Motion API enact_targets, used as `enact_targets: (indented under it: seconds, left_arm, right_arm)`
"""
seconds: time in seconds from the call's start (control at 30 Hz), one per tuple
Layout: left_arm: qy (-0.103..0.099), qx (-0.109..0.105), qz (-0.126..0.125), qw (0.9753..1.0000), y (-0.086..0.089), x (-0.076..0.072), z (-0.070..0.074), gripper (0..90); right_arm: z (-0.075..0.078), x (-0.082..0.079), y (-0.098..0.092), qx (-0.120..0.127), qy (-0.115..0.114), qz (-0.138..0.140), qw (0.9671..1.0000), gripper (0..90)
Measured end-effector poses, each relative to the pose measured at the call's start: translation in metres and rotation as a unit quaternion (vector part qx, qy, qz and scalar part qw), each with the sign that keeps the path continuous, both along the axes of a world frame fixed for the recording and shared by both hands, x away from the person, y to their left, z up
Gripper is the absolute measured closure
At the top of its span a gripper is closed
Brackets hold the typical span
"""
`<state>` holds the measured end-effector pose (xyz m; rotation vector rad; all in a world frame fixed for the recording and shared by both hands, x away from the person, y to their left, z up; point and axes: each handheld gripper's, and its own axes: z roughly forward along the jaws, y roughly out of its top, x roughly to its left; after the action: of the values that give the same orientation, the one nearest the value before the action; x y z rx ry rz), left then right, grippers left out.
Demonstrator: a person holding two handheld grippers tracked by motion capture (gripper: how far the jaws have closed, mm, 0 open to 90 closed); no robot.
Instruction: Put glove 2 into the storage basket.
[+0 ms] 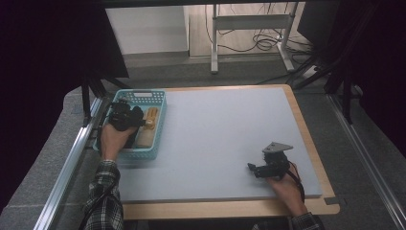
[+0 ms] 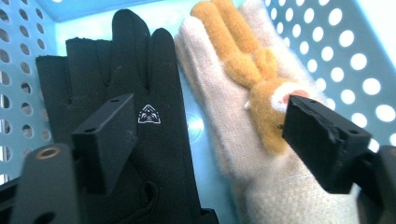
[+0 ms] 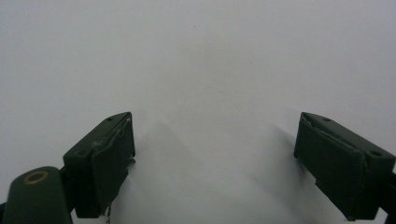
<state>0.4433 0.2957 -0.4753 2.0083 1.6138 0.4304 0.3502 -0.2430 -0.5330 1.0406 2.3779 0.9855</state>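
Observation:
A light blue perforated basket (image 1: 160, 125) stands at the table's left edge. Inside it lie a black glove (image 2: 140, 79) with a small white logo and a cream knitted glove (image 2: 210, 107) with orange-brown fingers, also visible as the cream glove (image 1: 151, 117) in the high view. My left gripper (image 1: 138, 120) hovers low over the basket, open, its jaws (image 2: 210, 135) spread above both gloves without touching them. My right gripper (image 1: 252, 168) rests near the table's front right, open over the bare grey mat (image 3: 205, 70).
The grey mat (image 1: 225, 134) covers a wooden table (image 1: 306, 129) with a rim at right and front. A metal rail (image 1: 72, 158) runs along the left side. A table frame and cables (image 1: 258, 38) stand on the floor beyond.

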Motion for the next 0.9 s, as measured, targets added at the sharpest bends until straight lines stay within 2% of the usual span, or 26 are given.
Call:
enact_targets:
  seconds: [0.27,0.5,0.9]
  left_arm:
    - [-0.017,-0.018,0.003,0.9997,0.005,-0.007,0.006,12.1]
    - [-0.025,-0.04,-0.007,0.9989,0.009,-0.013,0.009,9.9]
    - [-0.043,-0.059,-0.02,0.9971,0.01,-0.027,0.012,5.7]
  right_arm:
    - [0.0,0.0,0.0,0.0,0.0,0.0,1.0,11.8]
    - [0.0,0.0,0.0,0.0,0.0,0.0,1.0,11.8]
    - [0.0,0.0,0.0,0.0,0.0,0.0,1.0,11.8]
